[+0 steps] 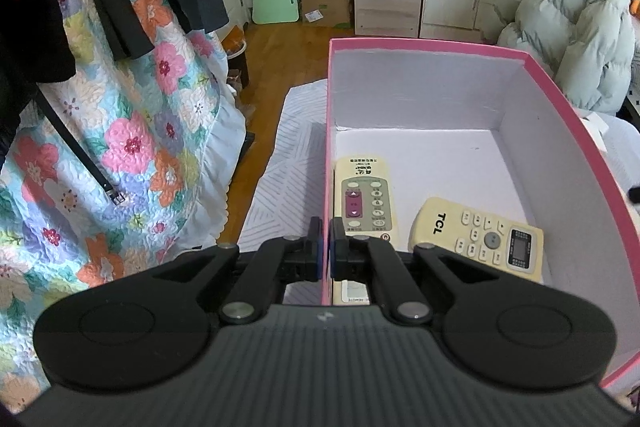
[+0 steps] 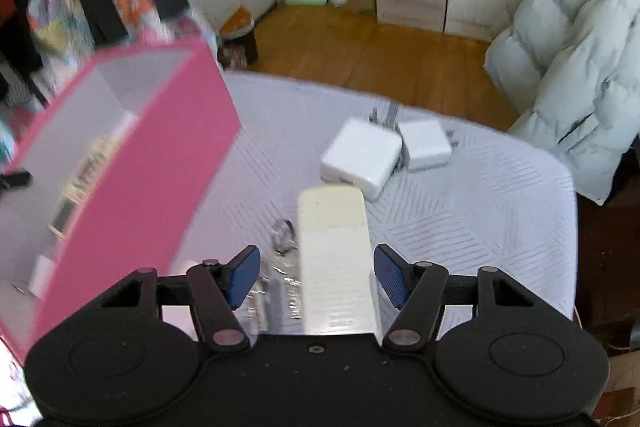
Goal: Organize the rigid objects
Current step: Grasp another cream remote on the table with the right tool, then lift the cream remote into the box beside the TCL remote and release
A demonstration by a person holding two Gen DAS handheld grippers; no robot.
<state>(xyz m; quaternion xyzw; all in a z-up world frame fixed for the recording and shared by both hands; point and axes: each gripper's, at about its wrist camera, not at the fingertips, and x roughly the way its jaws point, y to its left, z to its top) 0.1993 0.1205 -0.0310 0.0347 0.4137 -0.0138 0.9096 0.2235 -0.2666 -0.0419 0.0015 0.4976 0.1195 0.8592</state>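
- Currently, the cream remote control (image 2: 334, 259) lies face down on the white quilted bed cover (image 2: 480, 195), directly ahead of your right gripper (image 2: 318, 277); it sits between the blue pads (image 2: 390, 277), but neither pad touches it.
- Your right gripper's jaws stand apart, wider than the remote, holding nothing.
- Just left of that remote lies a small silvery item (image 2: 284, 247), too blurred to identify.
- Beyond it, two white power adapters (image 2: 362, 157) rest side by side, touching, still outside the box.
- Your left gripper (image 1: 325, 247) is clamped together on the near wall of the pink box (image 1: 440, 47), one finger inside and one outside, steadying it.
- Inside the box, two remotes already lie flat: a QUNDA-type unit (image 1: 366, 199) along the left wall and a TCL remote (image 1: 476, 237) beside it.
- Step in hand, as judged: picking up the third remote.
- Next move calls for lowering, centring the pads on its long edges, closing, then carrying it to the box's free floor.
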